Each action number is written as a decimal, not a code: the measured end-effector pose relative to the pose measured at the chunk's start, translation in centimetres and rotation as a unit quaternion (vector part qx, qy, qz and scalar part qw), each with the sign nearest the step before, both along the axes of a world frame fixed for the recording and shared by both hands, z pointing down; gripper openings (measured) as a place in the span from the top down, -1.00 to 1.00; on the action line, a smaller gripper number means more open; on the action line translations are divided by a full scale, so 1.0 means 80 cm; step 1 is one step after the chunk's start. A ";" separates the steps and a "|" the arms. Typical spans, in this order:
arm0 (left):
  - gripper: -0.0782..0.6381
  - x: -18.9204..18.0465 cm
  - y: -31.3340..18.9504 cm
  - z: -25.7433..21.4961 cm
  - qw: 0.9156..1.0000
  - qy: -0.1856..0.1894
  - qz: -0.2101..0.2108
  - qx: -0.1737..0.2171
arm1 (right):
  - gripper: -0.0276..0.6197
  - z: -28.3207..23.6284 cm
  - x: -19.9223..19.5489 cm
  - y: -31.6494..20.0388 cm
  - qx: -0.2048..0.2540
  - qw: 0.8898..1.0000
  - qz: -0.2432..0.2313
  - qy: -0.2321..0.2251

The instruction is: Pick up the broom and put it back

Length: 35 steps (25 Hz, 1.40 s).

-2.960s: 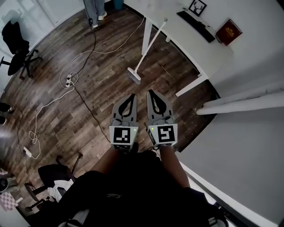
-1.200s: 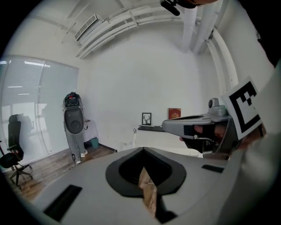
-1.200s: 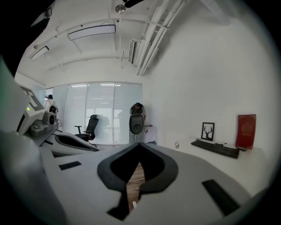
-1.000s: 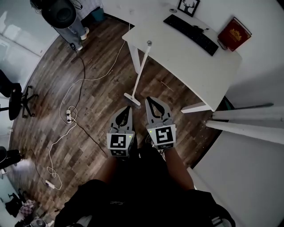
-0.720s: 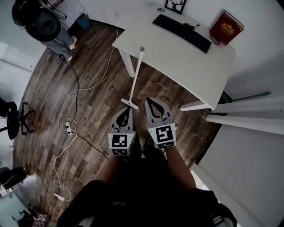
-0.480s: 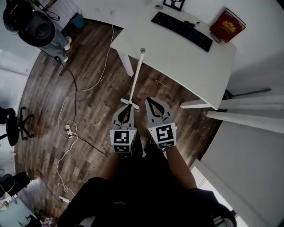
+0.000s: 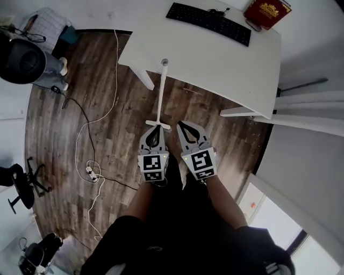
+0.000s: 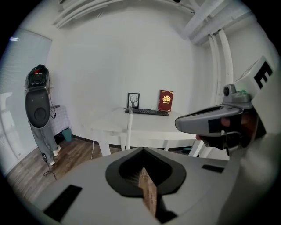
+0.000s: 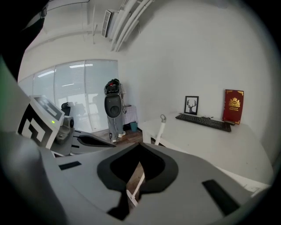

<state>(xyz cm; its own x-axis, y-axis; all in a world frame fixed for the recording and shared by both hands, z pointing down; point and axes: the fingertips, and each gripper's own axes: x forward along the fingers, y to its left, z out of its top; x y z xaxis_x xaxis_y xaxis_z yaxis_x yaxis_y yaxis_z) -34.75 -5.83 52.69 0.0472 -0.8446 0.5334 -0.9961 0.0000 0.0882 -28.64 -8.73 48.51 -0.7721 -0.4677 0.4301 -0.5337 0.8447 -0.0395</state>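
Observation:
A white-handled broom (image 7: 160,96) leans upright against the front edge of the white desk (image 7: 215,53), with its head (image 7: 157,125) on the wooden floor. My left gripper (image 7: 155,130) is shut and empty, its tip just before the broom head. Beside it on the right, my right gripper (image 7: 182,124) is also shut and empty. In the left gripper view the broom handle (image 8: 129,127) rises ahead of the closed jaws (image 8: 142,149). The right gripper view shows the handle (image 9: 160,128) beyond its closed jaws (image 9: 139,144) and the broom head (image 9: 131,197) through the jaw opening.
On the desk lie a black keyboard (image 7: 208,22) and a red book (image 7: 267,9). White and black cables with a power strip (image 7: 92,173) trail across the floor at left. A person in jeans with a black round device (image 7: 21,59) stands far left. White pipes (image 7: 312,115) run along the right wall.
Both grippers, still shut, have moved forward and down toward the broom head. The desk and broom now sit closer and higher in the head view.

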 end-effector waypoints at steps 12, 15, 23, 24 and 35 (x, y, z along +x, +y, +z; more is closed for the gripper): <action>0.79 -0.048 -0.064 0.093 0.997 -0.022 0.043 -0.058 | 0.85 0.022 0.003 -0.030 -0.024 0.996 0.081 0.021; 0.79 -0.048 -0.076 0.109 0.996 -0.024 0.053 -0.063 | 0.85 0.028 0.008 -0.032 -0.031 0.995 0.096 0.022; 0.79 -0.058 -0.105 0.164 0.993 -0.033 0.069 -0.093 | 0.85 0.047 0.008 -0.023 -0.052 0.992 0.108 0.028; 0.79 -0.059 -0.109 0.171 0.992 -0.032 0.070 -0.097 | 0.85 0.049 0.008 -0.023 -0.055 0.992 0.109 0.028; 0.54 -0.066 -0.144 0.230 0.988 -0.027 0.083 -0.126 | 0.85 0.056 0.021 -0.033 -0.064 0.989 0.122 0.044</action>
